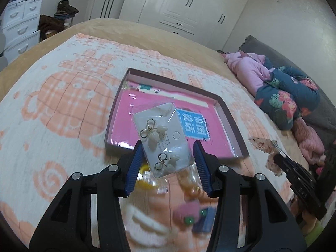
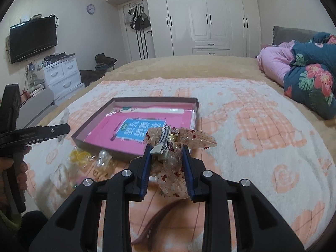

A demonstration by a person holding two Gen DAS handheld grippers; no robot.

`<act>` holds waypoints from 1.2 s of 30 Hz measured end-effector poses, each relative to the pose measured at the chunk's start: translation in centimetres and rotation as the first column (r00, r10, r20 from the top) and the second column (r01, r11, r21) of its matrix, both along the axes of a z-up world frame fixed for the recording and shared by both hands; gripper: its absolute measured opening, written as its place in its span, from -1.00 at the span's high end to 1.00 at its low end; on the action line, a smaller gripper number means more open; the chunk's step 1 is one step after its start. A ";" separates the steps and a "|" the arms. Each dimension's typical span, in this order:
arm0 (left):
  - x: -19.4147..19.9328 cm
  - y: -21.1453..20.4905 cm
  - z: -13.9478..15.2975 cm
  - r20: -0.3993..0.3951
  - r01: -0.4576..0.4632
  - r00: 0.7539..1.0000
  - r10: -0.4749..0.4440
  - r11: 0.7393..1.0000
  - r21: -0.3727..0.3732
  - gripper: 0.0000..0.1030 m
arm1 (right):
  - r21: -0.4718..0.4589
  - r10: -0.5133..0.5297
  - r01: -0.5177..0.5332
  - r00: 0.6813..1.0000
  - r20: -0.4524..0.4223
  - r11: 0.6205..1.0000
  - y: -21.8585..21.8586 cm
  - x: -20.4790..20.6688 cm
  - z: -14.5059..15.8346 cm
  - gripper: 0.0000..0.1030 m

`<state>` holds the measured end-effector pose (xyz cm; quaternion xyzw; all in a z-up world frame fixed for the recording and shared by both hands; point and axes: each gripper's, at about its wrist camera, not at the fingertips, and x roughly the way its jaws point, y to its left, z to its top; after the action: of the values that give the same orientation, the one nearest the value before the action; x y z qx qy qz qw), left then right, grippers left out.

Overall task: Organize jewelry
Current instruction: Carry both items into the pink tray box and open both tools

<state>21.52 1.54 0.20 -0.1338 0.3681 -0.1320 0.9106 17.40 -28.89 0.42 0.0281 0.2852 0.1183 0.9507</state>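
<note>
left wrist view first: the left tool (image 1: 168,147) has its blue ribbed pads closed on the lower end of a clear plastic earring packet (image 1: 164,139), held off the bed (image 1: 52,109). the packet is a flat rectangle, its long axis running up and away from the pads and leaning a little left, with its far end over the near rim of the box (image 1: 182,86). two gold wire bow earrings with pale shell-like pieces sit on the white card inside.

below the pads, blurred, lie small things on the fluffy white and peach blanket (image 1: 63,84): a yellow ring bag (image 1: 147,175), a pink clip with green beads (image 1: 189,214).

right wrist view: the right tool (image 2: 166,149) grips a sheer beige ribbon bow clip (image 2: 180,140) dotted with red; its metal clip bar points up and to the right, ribbon loops spreading sideways past both pads. it hangs just before the box's near right corner.

beyond both, the shallow brown-walled cardboard box lies open, pink lining and a blue label inside, nothing else in it. open blanket lies free to the right of it. a rolled floral quilt (image 2: 310,84) lies well apart at the far right, white wardrobes (image 2: 210,19) behind.
</note>
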 end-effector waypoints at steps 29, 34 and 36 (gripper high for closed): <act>9.0 -0.9 -3.7 -0.095 -0.017 0.995 0.018 1.000 0.009 0.20 | -0.086 -0.008 -0.004 0.991 -0.137 0.996 4.6 12.7 -2.5 0.47; 8.7 -0.5 -3.8 -0.097 -0.022 0.995 0.022 1.000 0.010 0.05 | -0.091 -0.042 0.025 0.981 -0.187 0.996 4.8 14.0 -3.7 0.40; 8.6 -0.5 -3.6 -0.090 -0.026 0.996 0.027 0.999 0.018 0.02 | -0.095 -0.048 0.030 0.980 -0.195 0.995 4.8 14.2 -4.0 0.36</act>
<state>30.07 1.06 -3.44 -0.1367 0.4083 -0.1105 0.8957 31.57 -24.06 -3.56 0.0015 0.3826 0.0829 0.9202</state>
